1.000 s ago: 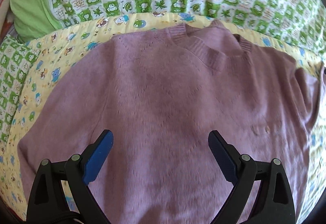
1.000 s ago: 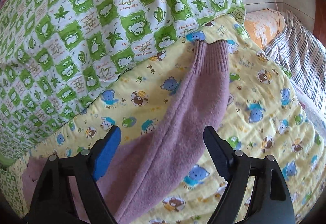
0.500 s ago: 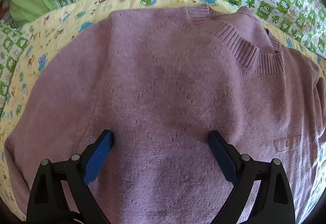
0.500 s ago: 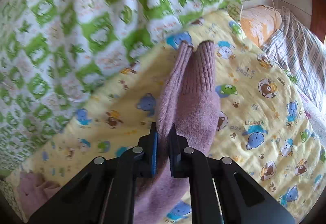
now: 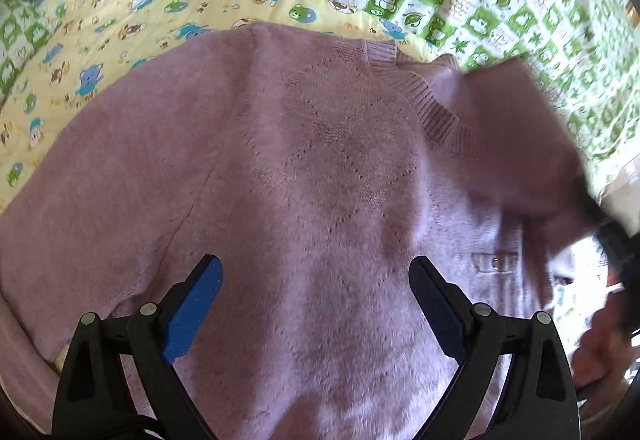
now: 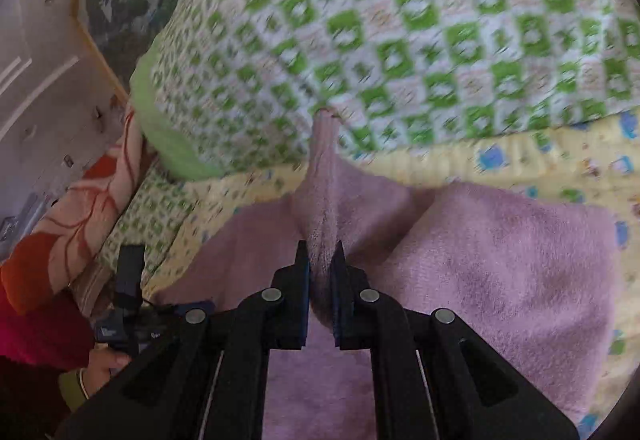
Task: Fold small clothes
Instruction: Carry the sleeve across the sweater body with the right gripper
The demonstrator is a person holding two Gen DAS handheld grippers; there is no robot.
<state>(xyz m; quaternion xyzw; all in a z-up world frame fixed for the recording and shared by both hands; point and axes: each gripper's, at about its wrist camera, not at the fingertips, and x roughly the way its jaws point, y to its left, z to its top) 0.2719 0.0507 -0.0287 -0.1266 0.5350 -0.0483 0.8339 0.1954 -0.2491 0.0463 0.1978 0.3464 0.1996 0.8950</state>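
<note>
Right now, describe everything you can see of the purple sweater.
The purple sweater is a soft, fuzzy knit with a ribbed neckline, a faint diamond eyelet pattern and a small chest tab. It lies front up, mostly flat, on the yellow cartoon blanket. The right gripper is shut on one sleeve, holding it lifted over the body. The left gripper hovers open above the chest; contact cannot be told.

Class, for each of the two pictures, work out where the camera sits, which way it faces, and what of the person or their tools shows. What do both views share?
Left wrist: sits on the left gripper, facing steeply down onto the purple sweater; open jaws, a hand at right.
Right wrist: sits on the right gripper, looking along the pinched sleeve towards the green checked quilt; a hand at lower left.
Shared: sweater, yellow bear-print blanket, quilt.
</note>
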